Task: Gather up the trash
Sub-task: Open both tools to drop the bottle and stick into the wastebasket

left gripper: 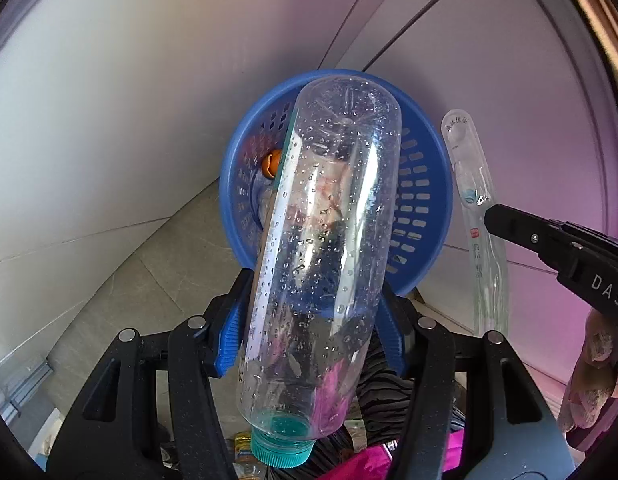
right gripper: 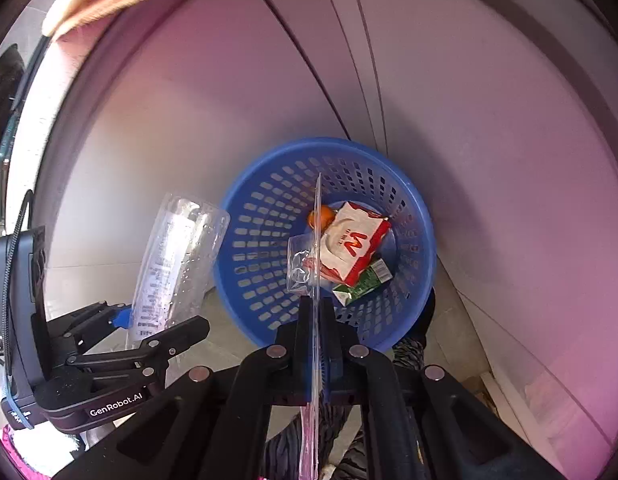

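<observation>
Grey floor tiles and pale cabinet panels fill my left wrist view, where my left gripper [left gripper: 309, 332] clamps a clear bottle [left gripper: 321, 240], teal cap toward me, above the blue basket [left gripper: 425, 184]. From the right wrist view, pinkish panels curve behind the same basket [right gripper: 269, 216], which holds a red and white carton [right gripper: 355, 246], a green packet [right gripper: 365, 280] and something orange [right gripper: 325, 216]. My right gripper [right gripper: 317, 320] is pinched closed on a thin clear plastic package [right gripper: 305, 268] above the basket's near rim.
</observation>
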`<action>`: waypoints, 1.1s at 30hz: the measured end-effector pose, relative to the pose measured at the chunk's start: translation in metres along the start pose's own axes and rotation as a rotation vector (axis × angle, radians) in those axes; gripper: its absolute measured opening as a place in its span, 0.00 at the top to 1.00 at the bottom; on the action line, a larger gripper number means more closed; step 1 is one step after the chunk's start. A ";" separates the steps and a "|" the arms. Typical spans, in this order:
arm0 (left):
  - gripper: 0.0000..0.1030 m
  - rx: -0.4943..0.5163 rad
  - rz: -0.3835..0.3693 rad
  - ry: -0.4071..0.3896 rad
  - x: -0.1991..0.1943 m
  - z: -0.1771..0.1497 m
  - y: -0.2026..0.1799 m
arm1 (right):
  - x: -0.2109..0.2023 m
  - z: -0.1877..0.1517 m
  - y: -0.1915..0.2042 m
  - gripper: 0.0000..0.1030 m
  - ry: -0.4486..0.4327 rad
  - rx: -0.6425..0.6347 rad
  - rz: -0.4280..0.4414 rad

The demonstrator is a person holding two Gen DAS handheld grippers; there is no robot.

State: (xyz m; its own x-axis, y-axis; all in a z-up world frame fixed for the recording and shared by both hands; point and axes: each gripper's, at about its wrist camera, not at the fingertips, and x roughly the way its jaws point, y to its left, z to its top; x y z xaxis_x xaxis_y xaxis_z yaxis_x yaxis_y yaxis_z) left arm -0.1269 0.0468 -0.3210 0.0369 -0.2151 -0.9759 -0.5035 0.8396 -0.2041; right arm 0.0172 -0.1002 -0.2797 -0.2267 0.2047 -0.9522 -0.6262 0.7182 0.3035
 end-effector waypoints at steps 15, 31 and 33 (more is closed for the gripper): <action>0.43 0.039 0.054 0.039 0.018 0.006 -0.015 | 0.024 0.007 -0.003 0.99 0.025 -0.032 -0.074; 0.35 0.032 0.073 0.007 0.003 0.011 -0.017 | 0.005 0.016 -0.014 0.69 -0.008 -0.030 -0.078; 0.35 0.029 0.074 0.001 -0.001 0.010 -0.016 | 0.002 0.016 -0.014 0.69 -0.010 -0.032 -0.074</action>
State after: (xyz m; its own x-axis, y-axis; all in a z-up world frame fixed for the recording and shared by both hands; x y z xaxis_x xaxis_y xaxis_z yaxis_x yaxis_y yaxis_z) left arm -0.1097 0.0387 -0.3173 -0.0006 -0.1523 -0.9883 -0.4794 0.8674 -0.1334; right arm 0.0375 -0.0996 -0.2863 -0.1715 0.1586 -0.9723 -0.6646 0.7099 0.2330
